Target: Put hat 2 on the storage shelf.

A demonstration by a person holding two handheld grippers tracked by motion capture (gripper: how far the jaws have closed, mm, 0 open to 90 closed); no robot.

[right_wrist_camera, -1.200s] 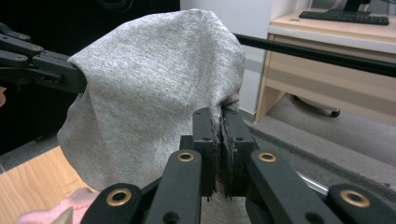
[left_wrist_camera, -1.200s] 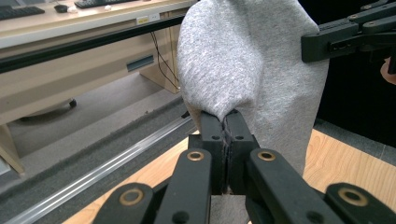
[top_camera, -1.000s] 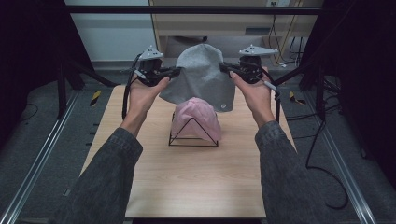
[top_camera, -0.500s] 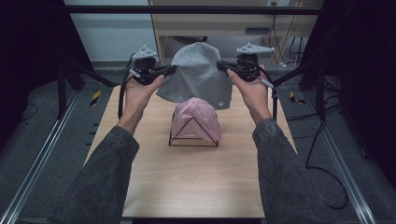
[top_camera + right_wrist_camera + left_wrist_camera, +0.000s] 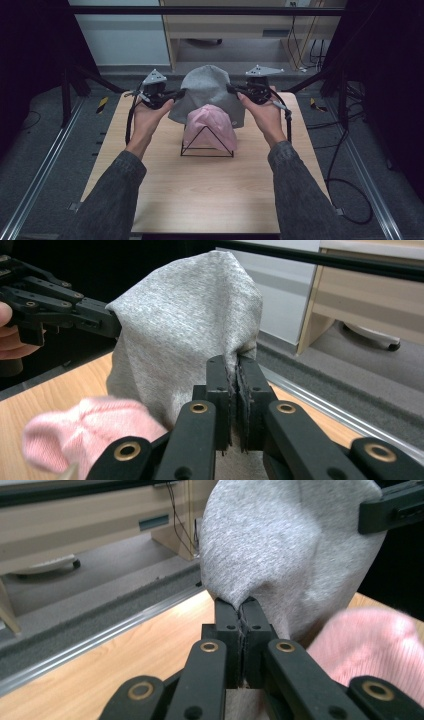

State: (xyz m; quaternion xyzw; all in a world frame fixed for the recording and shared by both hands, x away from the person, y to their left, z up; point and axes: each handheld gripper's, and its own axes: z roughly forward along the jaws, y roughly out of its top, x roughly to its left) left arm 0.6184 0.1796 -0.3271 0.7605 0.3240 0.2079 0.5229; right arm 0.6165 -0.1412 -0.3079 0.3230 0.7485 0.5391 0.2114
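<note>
Grey hat (image 5: pixel 207 95), soft flecked knit with a rounded crown, hangs stretched just behind and above the pink hat (image 5: pixel 212 125) on its wire stand (image 5: pixel 207 150). Left gripper (image 5: pixel 176 93) and right gripper (image 5: pixel 232 89) fingers each pinch its edges.

Hidden and blurred for you
The grey hat (image 5: pixel 207 95) hides the pink hat's (image 5: pixel 210 125) far side; up close, your pink hat blurs and is cut off at the frame edge.

Dark grey sleeves (image 5: pixel 112 192) cover both forearms; each black tool (image 5: pixel 241 612) has brass-ringed pivots, a grey three-cornered plate and a black cable.
</note>
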